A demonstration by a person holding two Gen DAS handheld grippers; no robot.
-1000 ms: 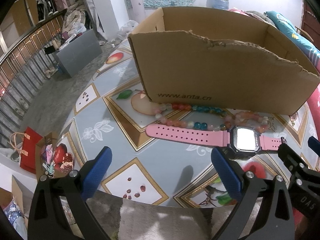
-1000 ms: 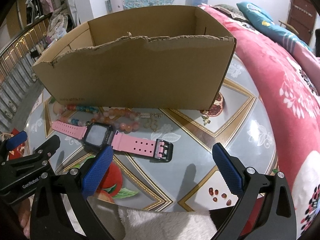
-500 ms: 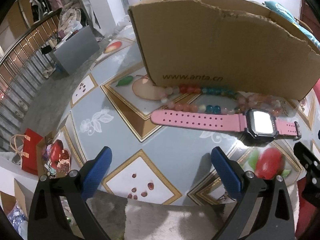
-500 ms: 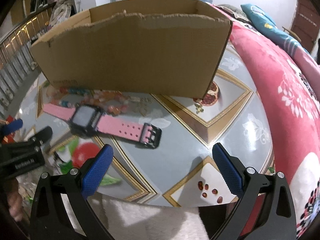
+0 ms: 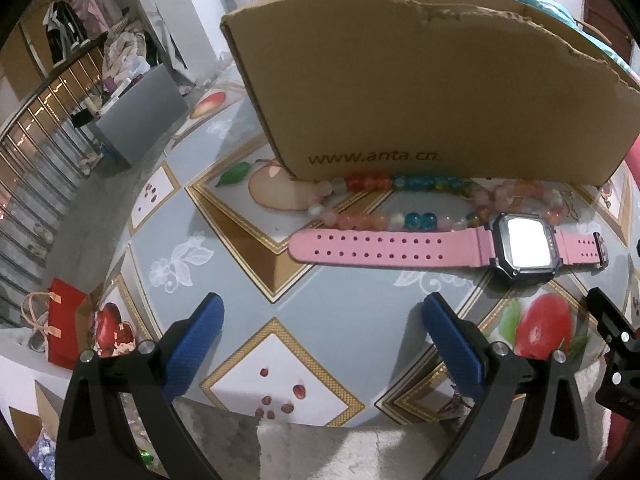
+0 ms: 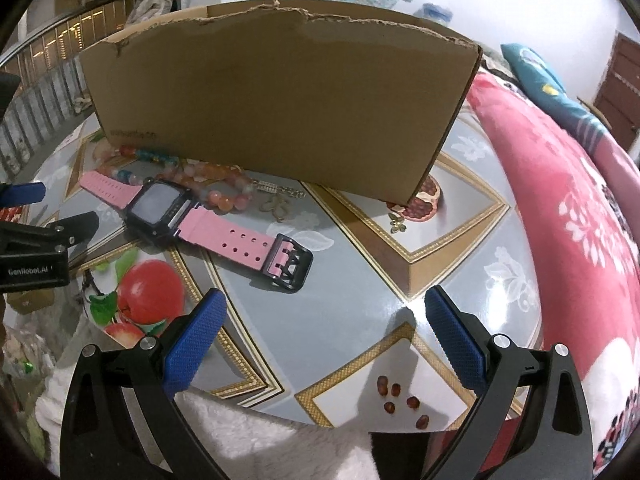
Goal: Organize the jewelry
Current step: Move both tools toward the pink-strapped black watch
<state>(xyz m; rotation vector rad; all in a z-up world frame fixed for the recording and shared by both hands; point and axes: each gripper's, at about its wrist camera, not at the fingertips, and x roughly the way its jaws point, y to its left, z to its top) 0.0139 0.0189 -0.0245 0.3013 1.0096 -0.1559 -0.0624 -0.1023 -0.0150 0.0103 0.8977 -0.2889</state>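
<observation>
Cardboard box (image 5: 420, 92) stands toward the far edge of the surface (image 5: 240, 288), with bead strands (image 5: 384, 200) along its near wall and the pink watch (image 6: 192, 220) just before them. Both grippers — left gripper (image 5: 322, 344), right gripper (image 6: 322, 340) — hover spread and empty, so the approach is likely under way; next, one must close on the strap.

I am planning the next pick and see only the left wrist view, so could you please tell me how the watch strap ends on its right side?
Observer: The pink watch ends in a black buckle, lying flat on the table.
Operator: Is anything small near the box's far corner?
Observer: A small gold flower-shaped piece lies by the cardboard box's right corner.
Operator: And the right tongs?
Observer: The right tongs are open and empty, short of the buckle.
</observation>
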